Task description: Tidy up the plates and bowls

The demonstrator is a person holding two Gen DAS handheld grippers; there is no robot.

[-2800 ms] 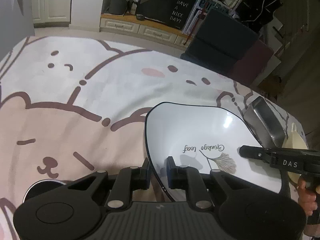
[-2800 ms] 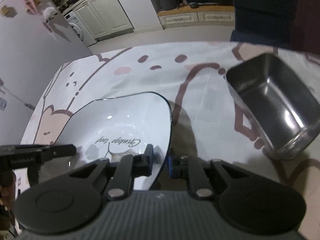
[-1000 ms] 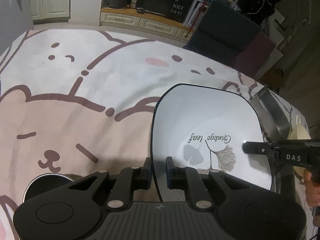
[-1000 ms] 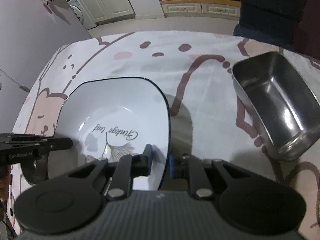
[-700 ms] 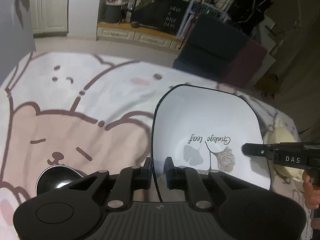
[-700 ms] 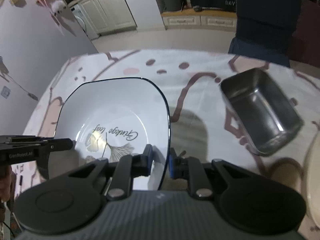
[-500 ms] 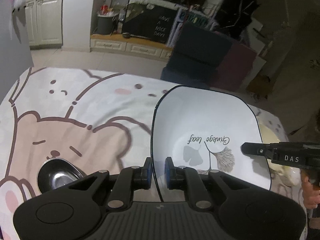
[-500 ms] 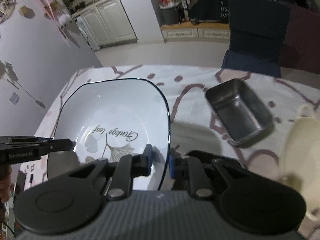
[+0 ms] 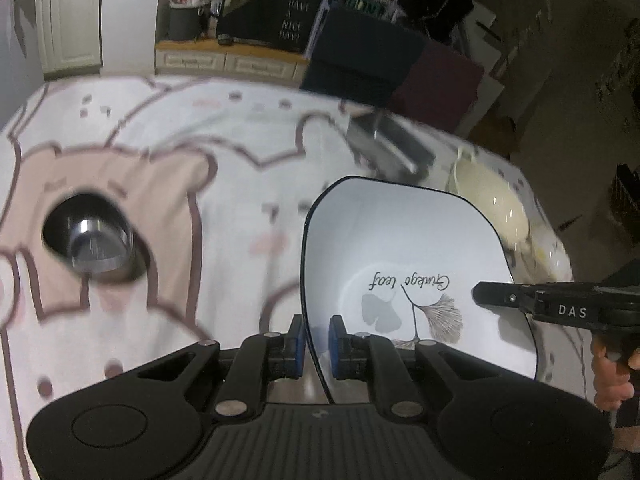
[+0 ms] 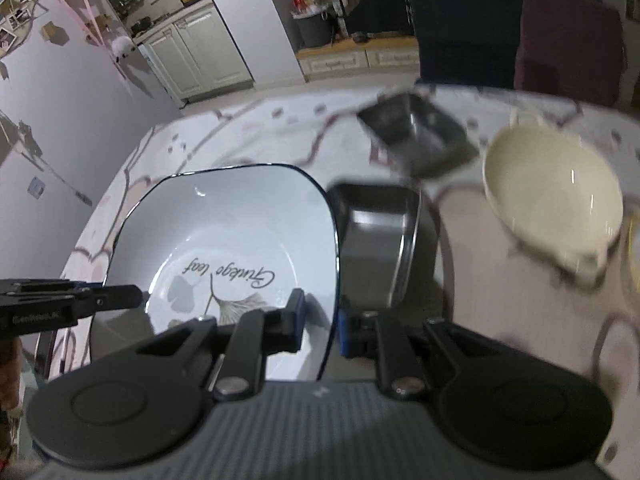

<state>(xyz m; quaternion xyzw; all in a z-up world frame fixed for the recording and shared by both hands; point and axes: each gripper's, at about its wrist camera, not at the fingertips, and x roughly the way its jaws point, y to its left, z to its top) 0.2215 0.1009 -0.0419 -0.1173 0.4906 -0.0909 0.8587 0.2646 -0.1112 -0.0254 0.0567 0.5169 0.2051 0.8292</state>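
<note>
A white square plate (image 9: 404, 240) with a dark rim and a ginkgo leaf print hangs above the table, held from both sides. My left gripper (image 9: 316, 336) is shut on its left edge, blue pads on either face of the rim. My right gripper (image 10: 320, 320) is shut on the plate's (image 10: 240, 232) right edge. In the left wrist view a finger (image 9: 504, 298) of the right gripper reaches over the plate from the right. In the right wrist view a finger (image 10: 104, 296) of the left gripper comes in from the left.
On the bear-print tablecloth (image 9: 224, 152) sit a round steel bowl (image 9: 88, 240), a cream bowl (image 10: 552, 184) and a steel tray (image 10: 416, 136). A second steel tray (image 10: 380, 248) lies just below the plate's right edge. Dark chairs (image 10: 516, 32) stand beyond the far edge.
Both grippers have risen and carried the plate sideways over the table. The table looks farther off, and the cream bowl, a second steel tray and the round steel bowl have come into view.
</note>
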